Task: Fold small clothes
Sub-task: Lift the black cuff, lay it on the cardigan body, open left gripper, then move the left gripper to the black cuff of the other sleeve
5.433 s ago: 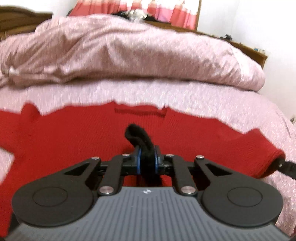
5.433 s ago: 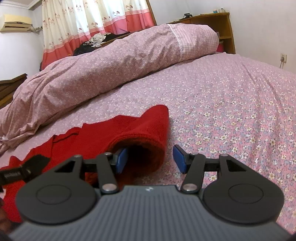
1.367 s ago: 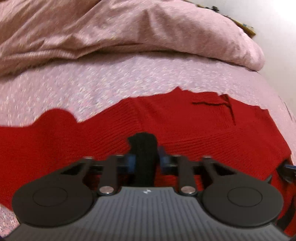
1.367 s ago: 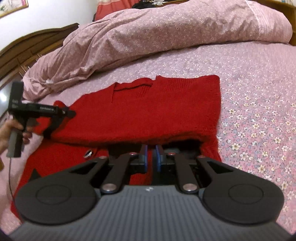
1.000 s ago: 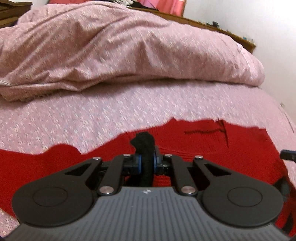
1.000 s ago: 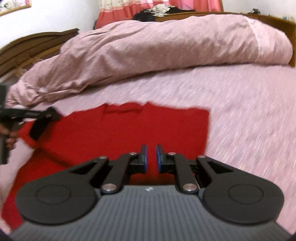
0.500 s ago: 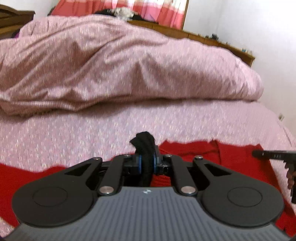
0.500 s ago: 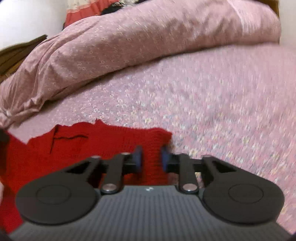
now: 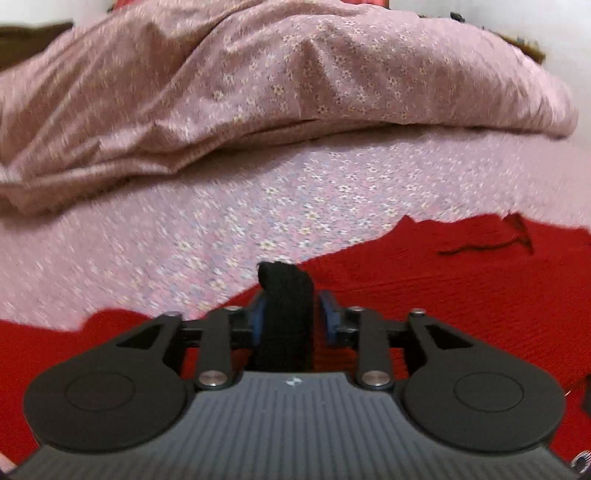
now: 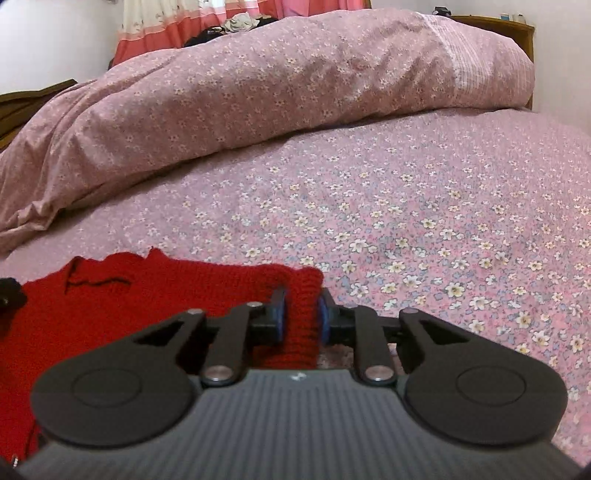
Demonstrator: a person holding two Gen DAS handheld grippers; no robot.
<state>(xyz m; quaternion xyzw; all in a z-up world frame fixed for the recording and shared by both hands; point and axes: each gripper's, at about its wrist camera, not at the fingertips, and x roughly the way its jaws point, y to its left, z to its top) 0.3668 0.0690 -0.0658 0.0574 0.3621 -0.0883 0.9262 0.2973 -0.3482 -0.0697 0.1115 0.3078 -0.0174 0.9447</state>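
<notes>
A red knit sweater (image 9: pixel 443 295) lies flat on the flowered bed sheet (image 9: pixel 258 221), its neckline (image 9: pixel 491 240) towards the far right. My left gripper (image 9: pixel 291 314) hovers over the sweater's left part. Its jaws are opening around an upright fold of black fabric (image 9: pixel 286 295), with a slim gap at the right pad. In the right wrist view the sweater (image 10: pixel 166 295) fills the lower left. My right gripper (image 10: pixel 301 314) is at the sweater's far right corner. Its jaws are opening, and the pads still touch the red knit fold between them.
A bulky pink flowered duvet (image 10: pixel 258 92) is heaped along the far side of the bed. Bare sheet (image 10: pixel 424 221) stretches to the right of the sweater. Curtains (image 10: pixel 166 22) and a wooden shelf unit (image 10: pixel 517 33) stand behind the bed.
Both grippers have dropped towards the bed with the sweater's edge. The left jaws have parted around the black fabric. The right jaws have widened slightly on the red fold.
</notes>
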